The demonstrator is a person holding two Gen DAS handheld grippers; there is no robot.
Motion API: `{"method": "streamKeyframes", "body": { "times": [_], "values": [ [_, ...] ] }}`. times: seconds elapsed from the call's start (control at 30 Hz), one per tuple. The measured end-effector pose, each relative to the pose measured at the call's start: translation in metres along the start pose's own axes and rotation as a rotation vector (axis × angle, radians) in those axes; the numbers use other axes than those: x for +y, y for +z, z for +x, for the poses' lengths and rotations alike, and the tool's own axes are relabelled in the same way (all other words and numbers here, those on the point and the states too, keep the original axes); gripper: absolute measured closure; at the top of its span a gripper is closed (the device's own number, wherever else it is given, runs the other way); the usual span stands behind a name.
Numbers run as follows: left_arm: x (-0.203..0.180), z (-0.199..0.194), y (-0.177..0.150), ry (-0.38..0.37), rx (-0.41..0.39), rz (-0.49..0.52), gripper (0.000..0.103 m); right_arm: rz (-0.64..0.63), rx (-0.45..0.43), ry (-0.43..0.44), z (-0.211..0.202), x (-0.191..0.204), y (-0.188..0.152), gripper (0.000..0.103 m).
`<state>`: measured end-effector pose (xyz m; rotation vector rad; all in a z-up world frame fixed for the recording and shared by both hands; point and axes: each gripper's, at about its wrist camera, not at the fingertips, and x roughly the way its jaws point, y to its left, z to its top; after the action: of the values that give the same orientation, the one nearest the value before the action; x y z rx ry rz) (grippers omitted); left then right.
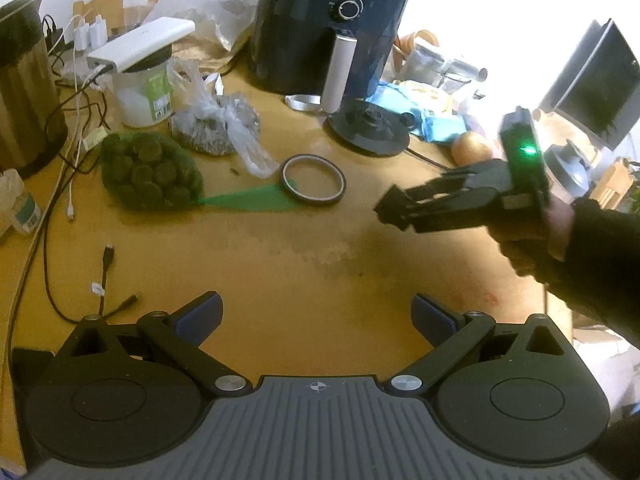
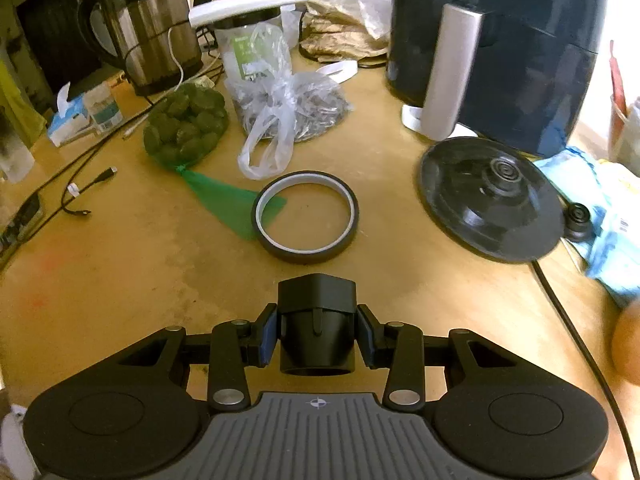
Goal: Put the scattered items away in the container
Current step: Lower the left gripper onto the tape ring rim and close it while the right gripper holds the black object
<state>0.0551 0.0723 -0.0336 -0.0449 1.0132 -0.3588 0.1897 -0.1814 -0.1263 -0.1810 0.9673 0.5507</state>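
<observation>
Right wrist view: I look down along my right hand-held gripper (image 2: 316,340), whose blue pads press on both sides of a small black plastic piece (image 2: 317,322), square-capped at its far end and flaring to an open round mouth toward the camera. It hangs above a bare stretch of the wooden tabletop (image 2: 120,280).

Risks, from largest to smallest. No container shows in either view, so I judge the biggest danger is carrying the piece blind into clutter. The dark air fryer (image 2: 492,52) stands far right with its silver handle facing me, and the round black kettle base (image 2: 492,200) lies just before it; a swing to the right could clip either. Nearer the middle lies a ring of tape (image 2: 306,216), resting on the tail of a green net bag (image 2: 186,128) of round dark things; a low pass could drag them. The piece's smooth tapering sides look likely to slip if the grip loosens.

Left wrist view shows my left hand-held gripper (image 1: 318,320) with jaws wide and nothing between them, over bare tabletop. My right one crosses in from the right edge, held by a dark-sleeved hand (image 1: 556,232), so the two could collide.
</observation>
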Motion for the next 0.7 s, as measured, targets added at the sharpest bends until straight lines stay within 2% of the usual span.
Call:
{"method": "streamKeyframes", "body": {
  "times": [0.33, 0.7],
  "values": [
    [-0.001, -0.003, 0.003, 0.051, -0.012, 0.01, 0.0, 0.072, -0.049, 0.017, -0.04, -0.003, -0.021, 0.06],
    [0.003, -0.023, -0.012, 0.124, -0.031, -0.033, 0.0, 0.101, -0.082, 0.015, -0.064, -0.005, -0.04, 0.06]
  ]
}}
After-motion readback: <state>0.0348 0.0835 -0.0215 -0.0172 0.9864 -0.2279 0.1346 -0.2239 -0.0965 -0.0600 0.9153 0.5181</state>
